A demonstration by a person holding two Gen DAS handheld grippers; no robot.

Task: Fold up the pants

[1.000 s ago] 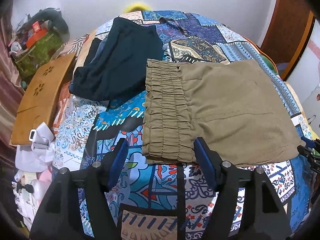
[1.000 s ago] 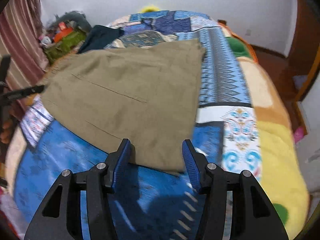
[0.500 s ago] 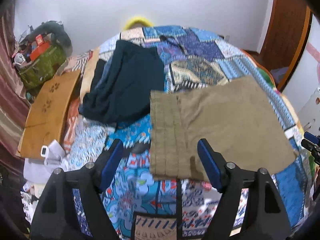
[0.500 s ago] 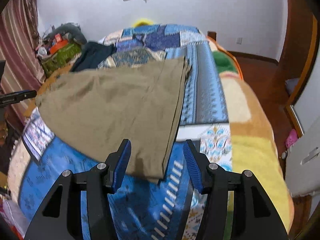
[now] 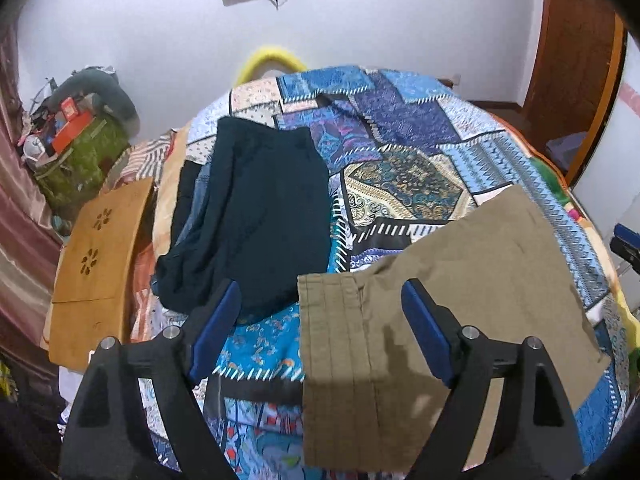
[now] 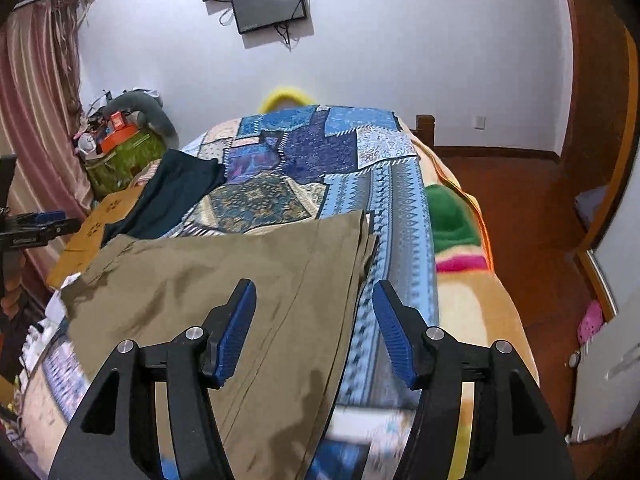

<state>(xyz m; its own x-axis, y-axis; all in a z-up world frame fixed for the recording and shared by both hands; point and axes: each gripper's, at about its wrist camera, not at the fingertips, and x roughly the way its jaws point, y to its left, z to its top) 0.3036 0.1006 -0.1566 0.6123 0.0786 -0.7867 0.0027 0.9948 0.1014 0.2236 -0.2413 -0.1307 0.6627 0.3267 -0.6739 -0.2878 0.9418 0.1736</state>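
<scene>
Olive-khaki pants (image 5: 440,312) lie folded flat on the patterned bed cover, with the pleated waistband (image 5: 332,344) toward the left; they also show in the right wrist view (image 6: 224,296). My left gripper (image 5: 322,330) is open and empty, raised above the waistband end. My right gripper (image 6: 314,330) is open and empty, raised above the leg end near the pants' right edge. Each gripper shows at the edge of the other's view: the right one (image 5: 626,242), the left one (image 6: 36,228).
A dark navy garment (image 5: 256,216) lies on the bed (image 5: 404,128) left of the pants. A wooden board (image 5: 96,264) leans at the bed's left side beside a cluttered green bag (image 5: 76,156). Bare floor (image 6: 516,188) and a door lie to the right.
Both grippers have lifted up and pulled back from the pants; the views now take in more of the room. The waistband looks flatter and the pants sit lower in frame.
</scene>
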